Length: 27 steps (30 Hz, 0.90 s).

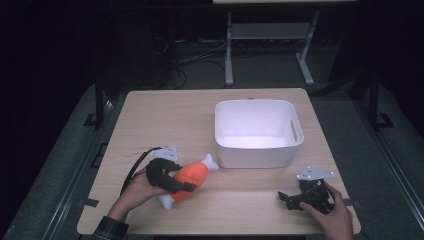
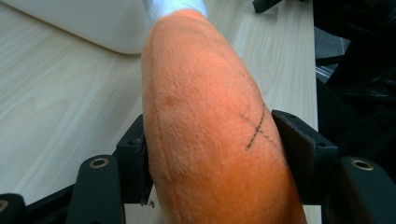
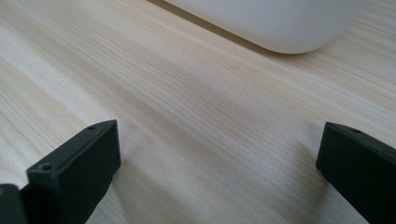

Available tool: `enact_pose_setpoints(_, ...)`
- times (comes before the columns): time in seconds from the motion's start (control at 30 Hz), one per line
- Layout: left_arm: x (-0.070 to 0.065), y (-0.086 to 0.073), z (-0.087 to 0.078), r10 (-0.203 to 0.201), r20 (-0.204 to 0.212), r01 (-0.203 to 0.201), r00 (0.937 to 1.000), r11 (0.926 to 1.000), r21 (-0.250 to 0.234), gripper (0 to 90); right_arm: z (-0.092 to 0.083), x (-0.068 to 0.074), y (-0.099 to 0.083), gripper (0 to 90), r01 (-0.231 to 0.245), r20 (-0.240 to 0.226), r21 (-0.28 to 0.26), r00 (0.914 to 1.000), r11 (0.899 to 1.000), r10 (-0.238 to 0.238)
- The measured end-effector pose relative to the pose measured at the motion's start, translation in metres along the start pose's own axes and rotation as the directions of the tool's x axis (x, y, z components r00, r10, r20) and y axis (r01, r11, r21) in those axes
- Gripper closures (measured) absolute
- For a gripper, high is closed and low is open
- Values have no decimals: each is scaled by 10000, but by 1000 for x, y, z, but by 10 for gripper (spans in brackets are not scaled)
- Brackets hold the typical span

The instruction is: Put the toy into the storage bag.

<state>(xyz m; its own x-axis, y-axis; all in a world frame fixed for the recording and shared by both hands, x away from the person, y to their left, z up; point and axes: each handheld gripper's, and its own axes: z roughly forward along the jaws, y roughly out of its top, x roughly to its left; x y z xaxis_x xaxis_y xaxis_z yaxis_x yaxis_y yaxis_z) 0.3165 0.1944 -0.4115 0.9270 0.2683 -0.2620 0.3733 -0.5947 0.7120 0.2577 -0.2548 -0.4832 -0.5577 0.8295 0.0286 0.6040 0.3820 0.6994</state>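
left hand-held gripper [image 1: 181, 186] clamping orange plush drumstick [image 1: 190, 179] mid-body, just above bench [image 1: 165, 115] beside white bin [image 1: 258, 132]. risking soft plush slipping, snagging bin rim. right hand-held gripper [image 1: 286, 199] resting apart, empty.

White bin [image 1: 257, 134] blocks table [image 1: 165, 115] right-centre — left half and front strip open.

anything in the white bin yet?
No, in the high view the white bin has a bare floor; the orange plush toy sits outside, in the left gripper.

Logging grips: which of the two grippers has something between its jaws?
The left gripper: its jaws clamp the orange plush toy. The right gripper stands open over bare table.
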Motion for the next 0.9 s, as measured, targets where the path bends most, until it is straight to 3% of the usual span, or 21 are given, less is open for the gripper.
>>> enact_pose_setpoints(0.6,-9,28,-13,639,93,-637,9979,9976,-256,357,0,0,0,0,-4,0,1,10000,10000,4)
enact_pose_setpoints(0.9,-12,52,-22,1062,216,-1052,9941,9936,-416,357,0,0,0,0,-4,-10,-1,10000,10000,4)
